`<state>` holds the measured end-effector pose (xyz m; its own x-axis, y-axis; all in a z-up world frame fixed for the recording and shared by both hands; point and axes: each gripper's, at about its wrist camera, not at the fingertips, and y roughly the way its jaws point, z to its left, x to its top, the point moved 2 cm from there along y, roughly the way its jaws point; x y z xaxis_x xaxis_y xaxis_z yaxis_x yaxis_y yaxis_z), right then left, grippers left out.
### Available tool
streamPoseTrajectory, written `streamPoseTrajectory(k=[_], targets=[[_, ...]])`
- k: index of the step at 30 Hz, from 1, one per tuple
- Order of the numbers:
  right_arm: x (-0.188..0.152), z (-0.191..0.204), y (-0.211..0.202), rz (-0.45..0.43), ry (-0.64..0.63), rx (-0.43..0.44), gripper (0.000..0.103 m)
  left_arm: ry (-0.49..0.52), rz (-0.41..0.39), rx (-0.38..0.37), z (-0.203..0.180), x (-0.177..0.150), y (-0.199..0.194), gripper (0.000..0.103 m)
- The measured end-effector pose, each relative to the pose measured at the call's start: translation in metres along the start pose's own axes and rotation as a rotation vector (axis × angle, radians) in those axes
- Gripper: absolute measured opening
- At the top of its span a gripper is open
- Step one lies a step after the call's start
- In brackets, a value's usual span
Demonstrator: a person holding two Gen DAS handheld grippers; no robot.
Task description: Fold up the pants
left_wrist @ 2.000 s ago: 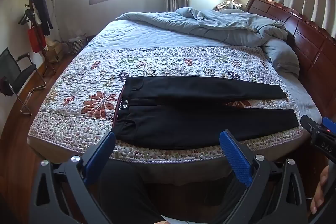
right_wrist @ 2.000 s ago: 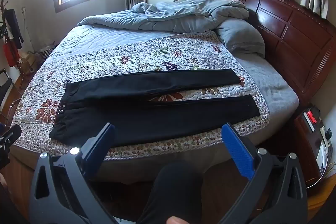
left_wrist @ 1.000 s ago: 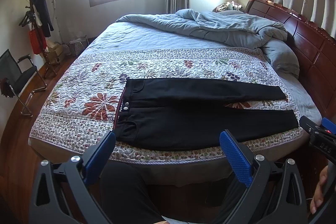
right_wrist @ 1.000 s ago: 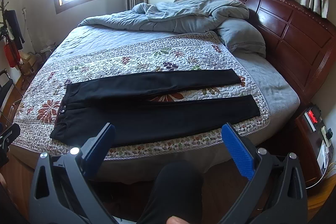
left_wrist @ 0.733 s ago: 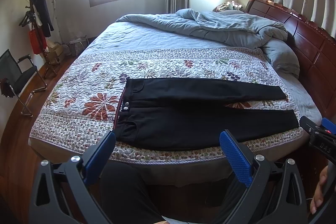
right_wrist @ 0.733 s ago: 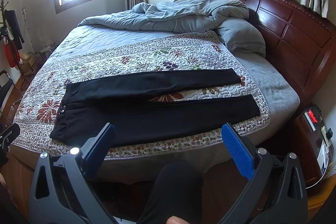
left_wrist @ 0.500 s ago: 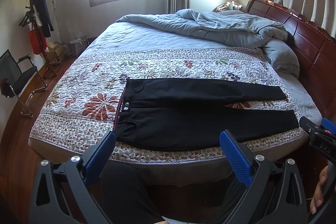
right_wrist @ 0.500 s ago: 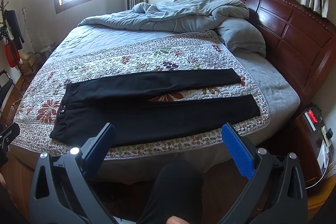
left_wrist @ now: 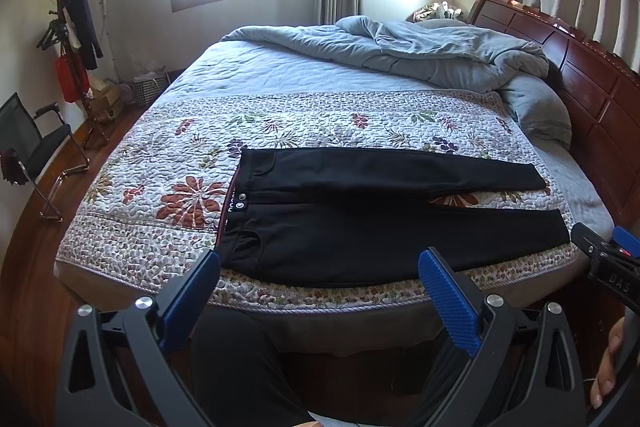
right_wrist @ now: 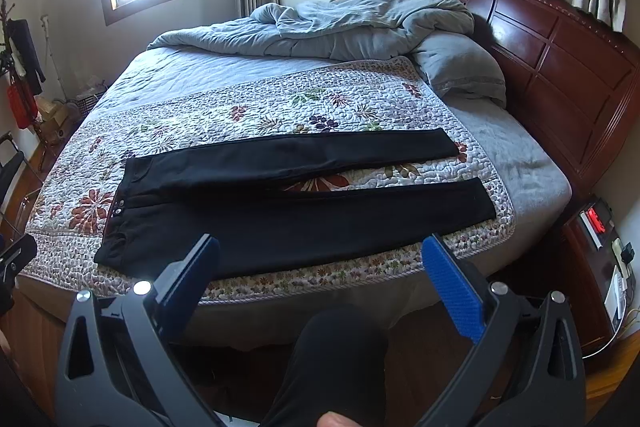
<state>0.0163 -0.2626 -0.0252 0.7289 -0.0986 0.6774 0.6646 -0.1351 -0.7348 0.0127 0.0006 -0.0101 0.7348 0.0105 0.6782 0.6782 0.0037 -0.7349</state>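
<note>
In the left wrist view, black pants (left_wrist: 360, 219) were seen laid flat on the flowered quilt (left_wrist: 160, 163) of a bed, waist to the left and both legs spread to the right. The left gripper (left_wrist: 320, 287) was held short of the bed's near edge, its blue pads wide apart and empty. The letters "DAS" were read on the other tool at the right edge.

In the right wrist view, the same pants (right_wrist: 288, 203) were seen on the quilt (right_wrist: 280, 103). The right gripper (right_wrist: 320, 271) was held back too, pads wide apart, with nothing gripped.
</note>
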Motion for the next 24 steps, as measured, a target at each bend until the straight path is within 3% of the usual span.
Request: streamPoseTrajectory(k=[24], targets=[[-0.0022,-0.0051,0.0078,0.016,0.005,-0.001,0.100,-0.001,0.014,-0.002,0.0016,-0.0012,0.0081,0.099]])
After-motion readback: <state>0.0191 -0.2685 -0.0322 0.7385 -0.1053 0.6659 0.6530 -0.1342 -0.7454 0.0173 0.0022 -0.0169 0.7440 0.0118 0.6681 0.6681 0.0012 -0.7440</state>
